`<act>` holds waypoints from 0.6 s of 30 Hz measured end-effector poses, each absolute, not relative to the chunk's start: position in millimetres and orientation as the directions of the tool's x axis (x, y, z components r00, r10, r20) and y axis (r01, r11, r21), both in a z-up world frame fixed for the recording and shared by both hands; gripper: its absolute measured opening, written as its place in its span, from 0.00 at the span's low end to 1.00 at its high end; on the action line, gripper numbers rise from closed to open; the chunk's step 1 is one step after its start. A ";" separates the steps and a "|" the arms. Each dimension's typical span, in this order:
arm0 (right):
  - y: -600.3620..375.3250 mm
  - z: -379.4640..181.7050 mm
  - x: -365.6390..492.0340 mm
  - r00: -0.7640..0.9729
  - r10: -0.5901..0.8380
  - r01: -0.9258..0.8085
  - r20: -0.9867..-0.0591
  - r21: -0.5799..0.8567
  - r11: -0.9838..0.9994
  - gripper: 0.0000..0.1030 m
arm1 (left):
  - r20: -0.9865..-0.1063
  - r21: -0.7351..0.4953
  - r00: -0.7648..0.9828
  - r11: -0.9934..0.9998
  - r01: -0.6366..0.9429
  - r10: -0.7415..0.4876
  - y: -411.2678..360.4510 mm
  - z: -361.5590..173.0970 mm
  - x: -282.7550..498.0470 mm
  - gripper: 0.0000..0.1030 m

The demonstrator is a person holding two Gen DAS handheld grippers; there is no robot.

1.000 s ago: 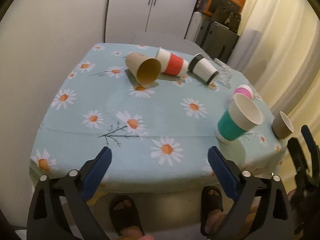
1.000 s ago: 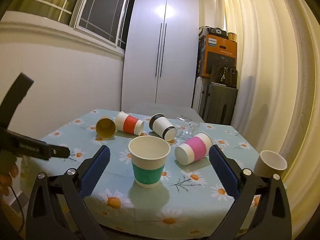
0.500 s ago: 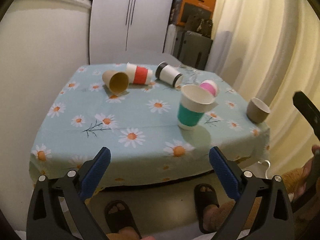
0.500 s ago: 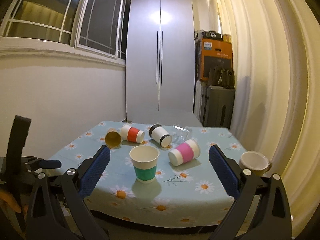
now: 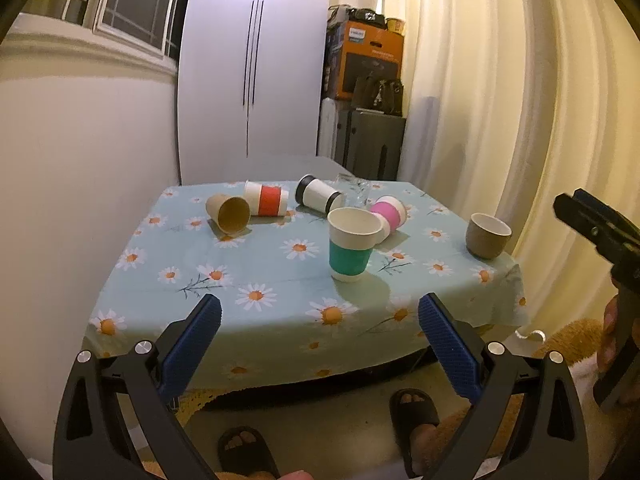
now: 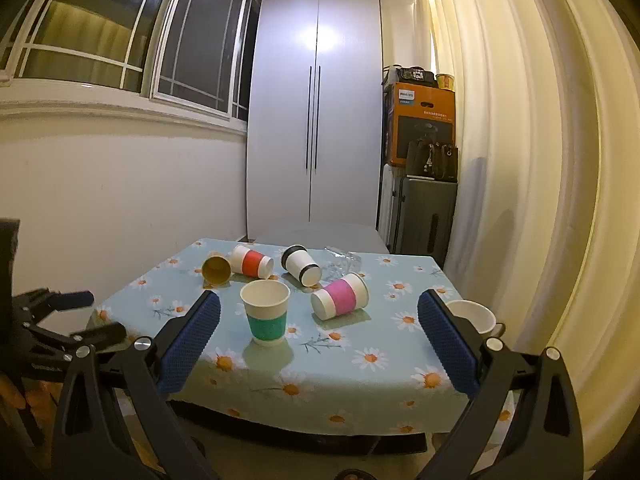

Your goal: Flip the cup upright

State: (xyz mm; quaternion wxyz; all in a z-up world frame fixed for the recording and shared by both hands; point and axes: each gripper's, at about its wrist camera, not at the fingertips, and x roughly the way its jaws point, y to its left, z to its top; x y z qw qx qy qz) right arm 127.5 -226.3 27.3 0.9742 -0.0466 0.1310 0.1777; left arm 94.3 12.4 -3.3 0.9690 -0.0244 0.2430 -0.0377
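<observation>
A green-banded paper cup [image 5: 352,245] [image 6: 266,312] stands upright near the table's front. Lying on their sides behind it are a pink-banded cup [image 5: 389,215] [image 6: 340,296], a black-banded white cup [image 5: 319,198] [image 6: 301,266], a red-banded cup [image 5: 267,198] [image 6: 252,262] and a plain brown cup [image 5: 229,213] [image 6: 217,269]. A small brown cup [image 5: 487,235] [image 6: 472,316] stands upright at the right edge. My left gripper [image 5: 319,334] and right gripper [image 6: 319,332] are both open and empty, held back from the table's front edge.
The table [image 5: 280,320] wears a blue daisy cloth. A clear glass [image 6: 343,265] lies at the back. A white wardrobe [image 6: 316,132], a suitcase and boxes [image 6: 424,184] stand behind; curtains hang at right. The person's sandalled feet [image 5: 412,406] are below the table edge.
Both grippers have drawn back and risen away from the table, so the cups look smaller and farther. No cup has moved.
</observation>
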 end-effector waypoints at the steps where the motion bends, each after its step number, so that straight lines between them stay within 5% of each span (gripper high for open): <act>1: -227.3 25.7 125.3 0.902 0.334 -0.360 -0.274 -0.048 0.932 0.95 | -0.464 -0.061 0.882 0.996 0.063 -0.084 11.0 -2.5 91.4 0.93; 18: -222.7 14.2 89.8 0.915 0.337 -0.374 -0.221 -0.149 0.916 0.95 | -0.384 -0.077 0.919 0.995 0.063 -0.088 17.0 2.7 47.7 0.93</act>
